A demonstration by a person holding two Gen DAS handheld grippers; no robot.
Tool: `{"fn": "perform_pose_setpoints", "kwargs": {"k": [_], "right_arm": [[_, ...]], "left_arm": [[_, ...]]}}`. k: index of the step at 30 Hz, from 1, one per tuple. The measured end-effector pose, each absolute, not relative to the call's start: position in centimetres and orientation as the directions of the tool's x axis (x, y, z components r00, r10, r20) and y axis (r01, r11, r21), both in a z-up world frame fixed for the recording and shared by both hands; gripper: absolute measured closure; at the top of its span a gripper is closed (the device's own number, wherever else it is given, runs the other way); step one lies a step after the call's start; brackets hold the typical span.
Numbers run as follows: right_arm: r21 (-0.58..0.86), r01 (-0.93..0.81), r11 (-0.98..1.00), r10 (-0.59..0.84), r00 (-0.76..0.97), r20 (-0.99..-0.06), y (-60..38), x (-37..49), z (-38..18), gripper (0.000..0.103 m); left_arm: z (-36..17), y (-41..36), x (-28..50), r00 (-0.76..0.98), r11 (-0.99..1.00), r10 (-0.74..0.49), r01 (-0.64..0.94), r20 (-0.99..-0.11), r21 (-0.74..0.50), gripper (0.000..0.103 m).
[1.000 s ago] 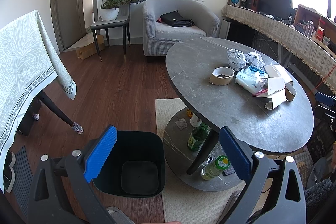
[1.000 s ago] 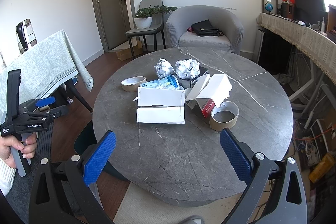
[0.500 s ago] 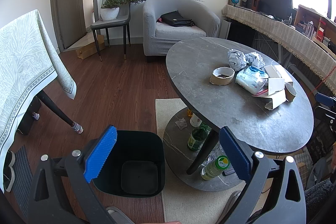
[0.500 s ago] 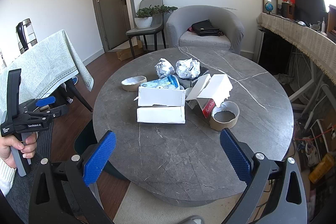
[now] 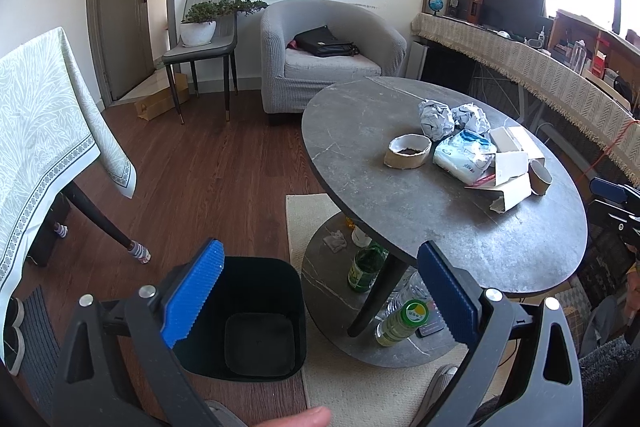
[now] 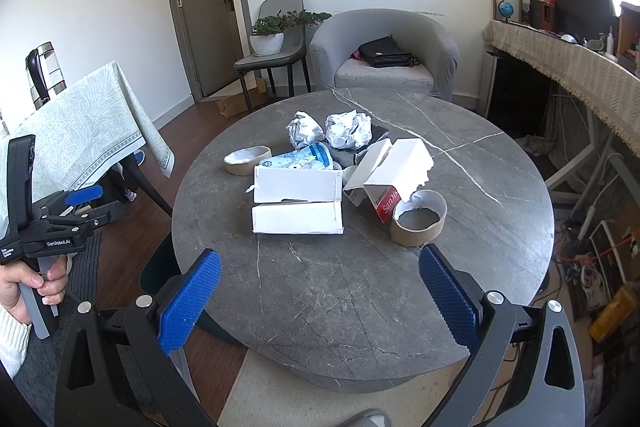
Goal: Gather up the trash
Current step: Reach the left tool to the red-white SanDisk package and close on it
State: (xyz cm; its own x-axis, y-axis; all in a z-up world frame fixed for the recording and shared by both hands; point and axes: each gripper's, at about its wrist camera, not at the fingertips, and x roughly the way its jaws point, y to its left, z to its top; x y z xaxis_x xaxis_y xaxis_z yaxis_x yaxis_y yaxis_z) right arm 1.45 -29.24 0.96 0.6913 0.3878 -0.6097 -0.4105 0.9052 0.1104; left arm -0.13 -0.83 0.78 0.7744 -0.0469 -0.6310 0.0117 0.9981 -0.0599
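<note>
On the round grey counter [image 6: 360, 287] the trash sits bunched near its middle: two crumpled paper balls [image 6: 347, 129], a plastic wrapper [image 6: 298, 159], white boxes [image 6: 298, 201] and two cardboard tape rings [image 6: 418, 223]. The black bin [image 5: 256, 315] stands on the floor beside the counter. The right gripper [image 6: 316, 303] and left gripper [image 5: 320, 295] both have their fingers spread wide, holding nothing. Because the pieces touch, a grab at one may drag neighbours off the counter's edge.

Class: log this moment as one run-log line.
left gripper: open, above bin | right gripper: open, empty | trash: on table | bin: empty
</note>
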Motion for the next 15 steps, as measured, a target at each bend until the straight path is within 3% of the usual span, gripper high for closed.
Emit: {"fn": "perform_pose_setpoints", "kwargs": {"k": [7,10,15], "right_arm": [[0.110,-0.405,0.908,0.381,0.685,-0.621,-29.5,1.4,0.7,0.003],[0.110,-0.403,0.908,0.379,0.684,-0.623,-29.8,1.3,0.6,0.003],[0.129,-0.397,0.909,0.385,0.680,-0.624,-30.4,1.4,0.4,0.003]], "left_arm": [[1.0,-1.4,0.1,0.781,0.993,-0.097,0.036,-0.618,-0.109,0.008],[1.2,-2.0,0.2,0.784,0.989,-0.131,0.063,-0.606,-0.132,0.014],[1.3,-4.0,1.0,0.766,0.975,-0.219,0.151,-0.604,-0.162,0.035]]}}
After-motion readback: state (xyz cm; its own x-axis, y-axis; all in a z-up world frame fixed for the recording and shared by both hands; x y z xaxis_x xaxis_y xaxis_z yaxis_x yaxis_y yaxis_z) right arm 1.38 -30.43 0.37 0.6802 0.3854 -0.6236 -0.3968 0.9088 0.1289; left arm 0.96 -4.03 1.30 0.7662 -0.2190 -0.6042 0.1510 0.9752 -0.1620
